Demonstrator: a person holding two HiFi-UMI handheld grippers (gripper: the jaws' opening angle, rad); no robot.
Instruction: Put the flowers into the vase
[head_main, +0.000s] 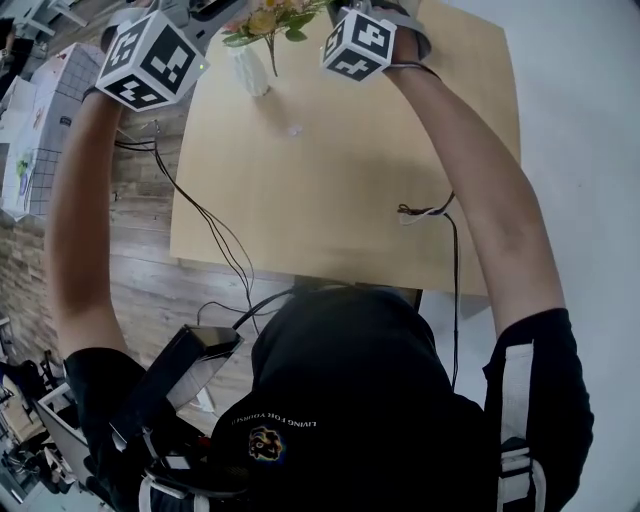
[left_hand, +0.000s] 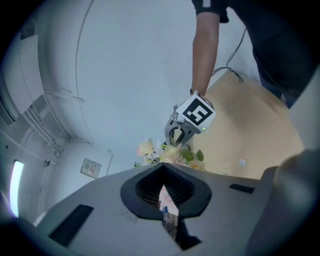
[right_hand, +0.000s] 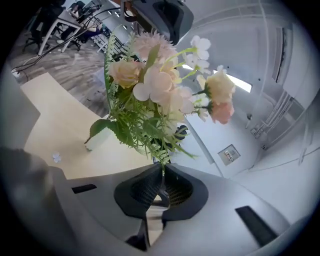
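Note:
A bunch of pale pink, cream and white flowers (right_hand: 165, 95) with green fern leaves stands up from my right gripper (right_hand: 163, 172), which is shut on its stem. In the left gripper view the same flowers (left_hand: 170, 152) sit just below the right gripper (left_hand: 178, 135). The white vase (head_main: 250, 70) stands on the tan table (head_main: 340, 200) at the far edge, under the flower heads (head_main: 272, 18). It shows again behind a leaf as the vase (right_hand: 96, 141). My left gripper (left_hand: 162, 172) is shut with nothing visibly held, raised to the left of the vase.
A small white petal (head_main: 293, 130) lies on the table near the vase. A cable end (head_main: 425, 210) rests at the table's right side. More cables (head_main: 200, 215) hang over the left edge above the wooden floor (head_main: 130, 270). Desks and clutter (head_main: 30, 120) stand far left.

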